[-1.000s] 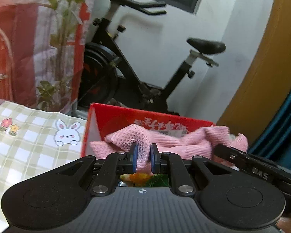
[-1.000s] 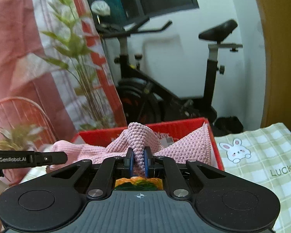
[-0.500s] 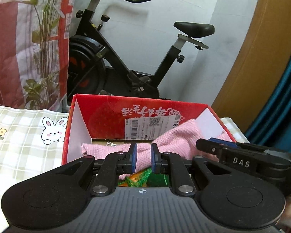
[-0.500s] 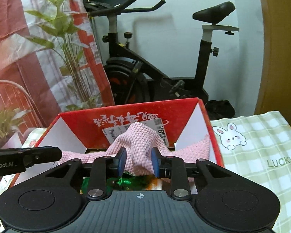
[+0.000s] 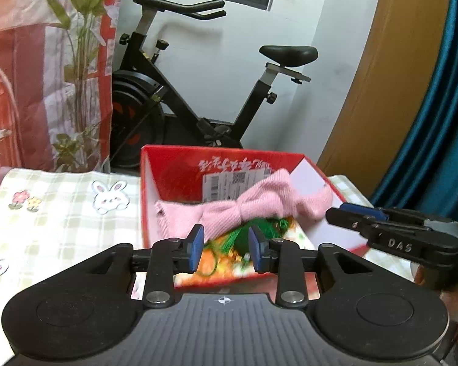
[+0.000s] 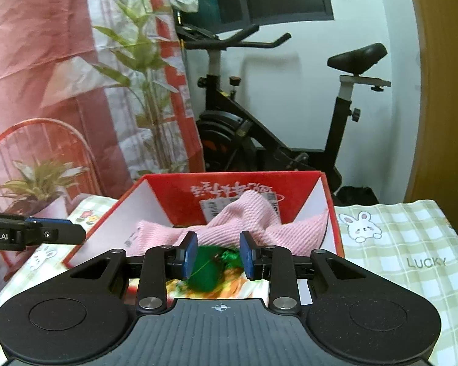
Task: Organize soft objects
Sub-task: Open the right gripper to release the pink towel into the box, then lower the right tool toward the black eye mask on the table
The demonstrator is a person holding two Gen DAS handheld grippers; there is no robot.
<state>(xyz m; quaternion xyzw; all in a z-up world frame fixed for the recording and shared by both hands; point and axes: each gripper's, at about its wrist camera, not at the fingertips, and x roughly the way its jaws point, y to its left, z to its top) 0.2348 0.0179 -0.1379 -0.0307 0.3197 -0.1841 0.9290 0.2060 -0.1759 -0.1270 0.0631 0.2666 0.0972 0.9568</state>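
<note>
A pink knitted cloth (image 5: 247,207) (image 6: 247,216) lies slumped inside a red cardboard box (image 5: 216,158) (image 6: 229,180), draped over green and orange soft things (image 5: 259,228) (image 6: 204,271). My left gripper (image 5: 226,245) hangs just in front of the box, its jaws opening, blue pads apart with nothing pressed between them. My right gripper (image 6: 218,253) stands open before the box too, free of the cloth. Each gripper shows at the edge of the other's view: the right gripper (image 5: 360,213) and the left gripper (image 6: 55,228).
The box stands on a table under a checked bunny-print cloth (image 5: 61,213) (image 6: 397,244). Behind it are an exercise bike (image 5: 198,106) (image 6: 274,140), a leafy plant (image 6: 143,76), a red-and-white curtain (image 6: 45,45) and a wooden door panel (image 5: 397,76).
Both grippers let go of the pink cloth, which dropped into the box. Both pulled back from the box, their pads now apart.
</note>
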